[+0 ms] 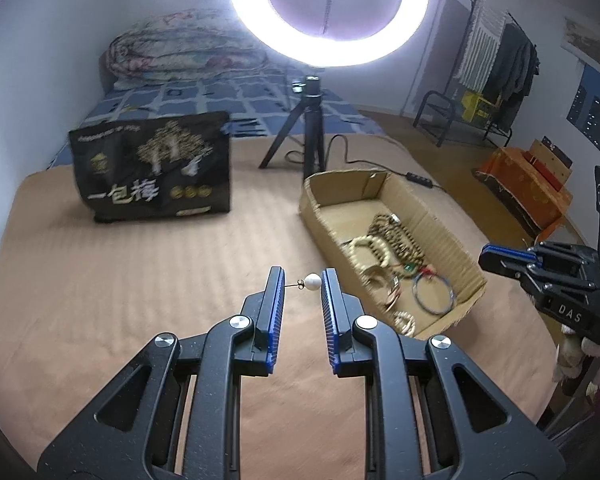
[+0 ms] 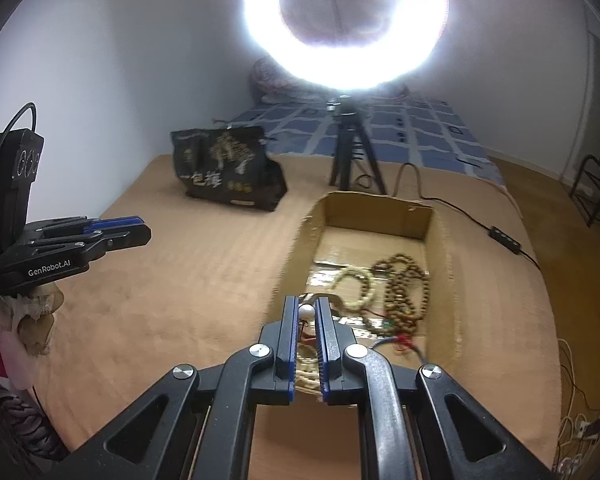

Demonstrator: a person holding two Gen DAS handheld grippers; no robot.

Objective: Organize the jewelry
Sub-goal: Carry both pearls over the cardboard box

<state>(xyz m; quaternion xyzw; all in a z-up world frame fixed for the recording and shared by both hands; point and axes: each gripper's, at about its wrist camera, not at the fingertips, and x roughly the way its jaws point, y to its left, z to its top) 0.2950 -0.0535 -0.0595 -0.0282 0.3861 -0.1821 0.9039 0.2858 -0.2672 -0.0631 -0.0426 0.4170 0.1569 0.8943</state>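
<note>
Reading left to right, white characters "一包梅" mark the black bag (image 1: 152,168), and "GenRobot.AI" shows on the left gripper (image 1: 302,280), whose level jaws are clamped end to end on a pearl earring (image 1: 311,281) over the tan blanket (image 1: 140,280). Beside it, the right gripper (image 2: 304,312), marked "DAS", pinches another pearl (image 2: 306,313) above the cardboard box (image 2: 438,240) of beaded bracelets (image 2: 404,284).

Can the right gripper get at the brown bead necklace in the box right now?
Probably not yet: the open box leaves the brown bead necklace exposed, but the right gripper is shut on a pearl.
</note>
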